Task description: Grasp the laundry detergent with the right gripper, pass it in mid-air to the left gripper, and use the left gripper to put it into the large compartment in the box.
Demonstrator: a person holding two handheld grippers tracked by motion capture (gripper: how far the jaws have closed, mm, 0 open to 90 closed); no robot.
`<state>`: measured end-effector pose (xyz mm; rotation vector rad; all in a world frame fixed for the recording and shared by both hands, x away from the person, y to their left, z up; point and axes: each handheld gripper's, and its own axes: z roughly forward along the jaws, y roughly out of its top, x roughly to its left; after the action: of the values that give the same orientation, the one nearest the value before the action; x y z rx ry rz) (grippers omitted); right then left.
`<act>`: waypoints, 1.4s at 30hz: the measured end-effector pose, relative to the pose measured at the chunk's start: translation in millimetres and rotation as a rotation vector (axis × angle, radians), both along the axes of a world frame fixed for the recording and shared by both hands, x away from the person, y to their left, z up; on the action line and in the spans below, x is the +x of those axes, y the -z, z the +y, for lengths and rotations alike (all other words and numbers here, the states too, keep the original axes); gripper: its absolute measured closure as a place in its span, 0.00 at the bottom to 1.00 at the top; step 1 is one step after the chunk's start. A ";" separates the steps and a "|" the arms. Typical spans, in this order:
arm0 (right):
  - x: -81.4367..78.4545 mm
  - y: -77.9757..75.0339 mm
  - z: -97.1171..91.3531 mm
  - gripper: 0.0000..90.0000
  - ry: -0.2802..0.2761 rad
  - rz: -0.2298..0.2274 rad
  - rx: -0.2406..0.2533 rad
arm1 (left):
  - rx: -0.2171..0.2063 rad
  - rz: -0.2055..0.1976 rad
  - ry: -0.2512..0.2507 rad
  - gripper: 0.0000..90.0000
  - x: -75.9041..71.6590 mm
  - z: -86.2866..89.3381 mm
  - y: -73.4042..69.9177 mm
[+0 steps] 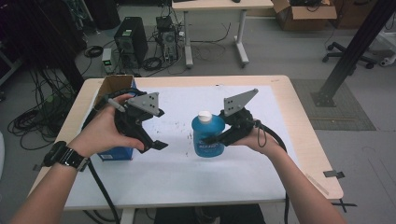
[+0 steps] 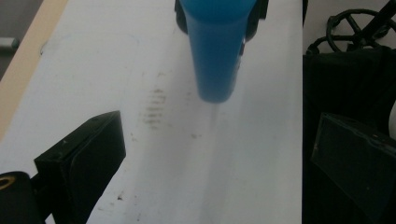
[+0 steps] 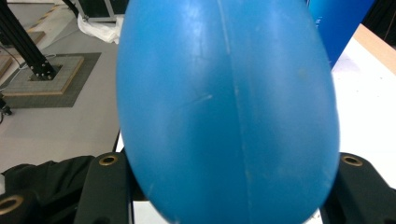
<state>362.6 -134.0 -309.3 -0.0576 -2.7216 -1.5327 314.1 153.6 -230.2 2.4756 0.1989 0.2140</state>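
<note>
The right gripper (image 1: 215, 138) is clamped on the blue bottle (image 1: 208, 135), jaws pressing its sides so it hangs upright above the white mat (image 1: 187, 168), its white cap (image 1: 204, 115) on top. The left gripper (image 1: 155, 145) waits with jaws spread and empty, aimed at the bottle, probably ready to work the cap. A blue box (image 1: 114, 153) stands behind the left hand.

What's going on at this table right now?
A person holds a gripper in each hand over a white-covered table. The right gripper is clamped on a blue bottle with a white cap, held above the table. The left gripper is open and empty beside it. A blue box sits behind the left hand.
</note>
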 end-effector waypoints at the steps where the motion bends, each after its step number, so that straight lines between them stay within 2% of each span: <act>1: -0.1 -0.8 1.8 0.46 -0.001 0.002 -0.005 | 0.001 -0.001 0.003 0.03 -0.3 -1.3 -2.4; 5: -1.3 -3.7 10.1 0.46 -0.013 0.000 -0.016 | 0.013 -0.017 0.012 0.04 -1.7 -9.4 -12.8; 12: -4.1 -8.3 23.1 0.47 -0.044 -0.002 -0.014 | 0.030 -0.039 0.030 0.04 -0.6 -24.5 -22.9; 17: -7.2 -10.3 31.4 0.47 -0.061 -0.005 -0.020 | 0.042 -0.037 0.035 0.04 2.7 -33.9 -26.6; 20: -9.0 -10.7 34.8 0.47 -0.069 -0.007 -0.021 | 0.060 -0.034 0.056 0.04 2.1 -39.7 -27.0; 27: -10.8 -9.9 41.7 0.47 -0.081 0.001 -0.030 | 0.088 -0.032 0.071 0.04 1.2 -52.3 -27.5; 31: -11.9 -9.2 44.8 0.47 -0.087 -0.005 -0.038 | 0.123 -0.044 0.080 0.05 2.2 -59.1 -25.6; 42: -13.5 -9.8 45.5 0.47 -0.088 -0.002 -0.048 | 0.192 -0.018 0.098 0.09 3.6 -72.3 -18.4</act>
<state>349.0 -88.5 -299.5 0.0624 -2.7228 -1.4466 317.8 81.3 -211.7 2.6648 0.0504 0.2228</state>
